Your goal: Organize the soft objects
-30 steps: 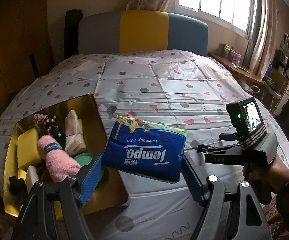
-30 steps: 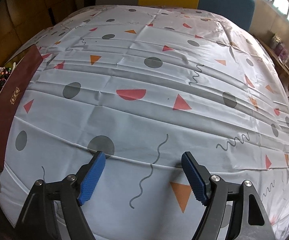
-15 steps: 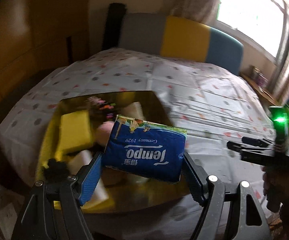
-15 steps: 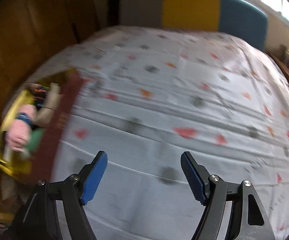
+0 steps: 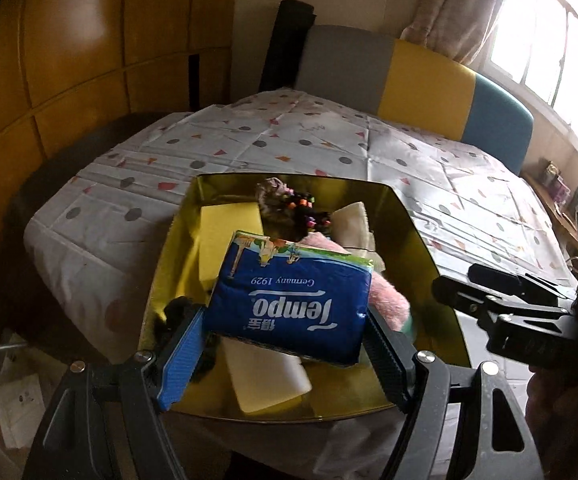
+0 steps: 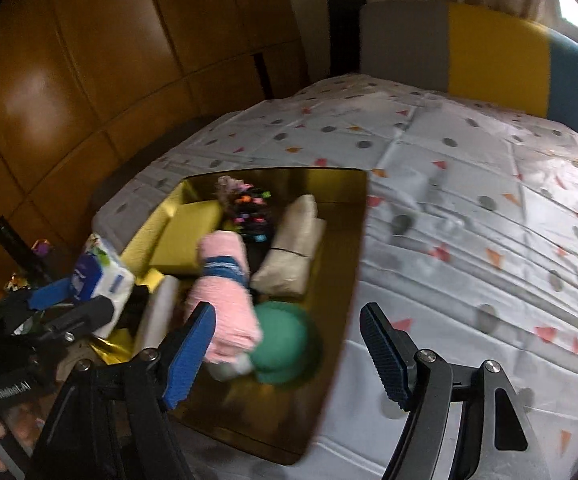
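Observation:
My left gripper [image 5: 285,344] is shut on a blue Tempo tissue pack [image 5: 289,304] and holds it above the gold tray [image 5: 409,216]. Inside the tray lie a yellow sponge [image 5: 229,240], a pink rolled towel [image 6: 225,292], a beige packet [image 6: 293,248], a bunch of coloured hair ties [image 6: 249,212], a green round item [image 6: 285,340] and a white block [image 5: 265,376]. My right gripper [image 6: 289,348] hovers open over the tray's near right part, with nothing pressed between its fingers. The right wrist view also shows the tissue pack [image 6: 101,276] at the far left.
The tray rests on the left part of a bed covered by a patterned sheet [image 6: 469,240]. A grey, yellow and blue headboard [image 5: 421,80] stands behind, and wooden wall panels [image 5: 69,60] are on the left. Papers lie on the floor [image 5: 21,396].
Both views swung left. The tissue pack, still gripped, now hangs over the tray's middle. The right gripper moved from the bare sheet to above the tray.

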`<state>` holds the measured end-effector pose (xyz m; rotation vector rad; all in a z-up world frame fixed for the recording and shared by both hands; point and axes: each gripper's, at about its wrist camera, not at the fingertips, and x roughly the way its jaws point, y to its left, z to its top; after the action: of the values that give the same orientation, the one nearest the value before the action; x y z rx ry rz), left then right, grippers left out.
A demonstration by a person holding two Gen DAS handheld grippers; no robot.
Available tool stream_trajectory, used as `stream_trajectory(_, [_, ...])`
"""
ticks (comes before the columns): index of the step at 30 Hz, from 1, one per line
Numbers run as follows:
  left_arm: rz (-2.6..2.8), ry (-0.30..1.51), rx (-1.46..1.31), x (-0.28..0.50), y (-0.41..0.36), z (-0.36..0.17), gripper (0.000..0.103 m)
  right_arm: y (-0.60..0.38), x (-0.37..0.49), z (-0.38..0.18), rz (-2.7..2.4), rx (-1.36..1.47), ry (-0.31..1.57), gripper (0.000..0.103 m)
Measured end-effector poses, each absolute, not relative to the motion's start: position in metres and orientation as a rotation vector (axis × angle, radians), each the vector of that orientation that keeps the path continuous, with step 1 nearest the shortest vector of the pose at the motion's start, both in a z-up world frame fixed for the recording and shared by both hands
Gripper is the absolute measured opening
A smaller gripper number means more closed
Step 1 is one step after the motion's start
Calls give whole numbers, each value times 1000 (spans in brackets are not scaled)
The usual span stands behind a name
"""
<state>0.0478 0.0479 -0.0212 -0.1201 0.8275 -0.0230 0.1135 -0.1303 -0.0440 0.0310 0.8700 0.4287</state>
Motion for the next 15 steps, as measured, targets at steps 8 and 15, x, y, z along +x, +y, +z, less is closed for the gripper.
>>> stream_trajectory(8, [-12,830,-121,46,55,-24,77,-97,119,-57,469,-11,915,75])
stream_trajectory(15, [-2,809,-97,42,56,-22,77,-87,126,-69,439,-50,936,29])
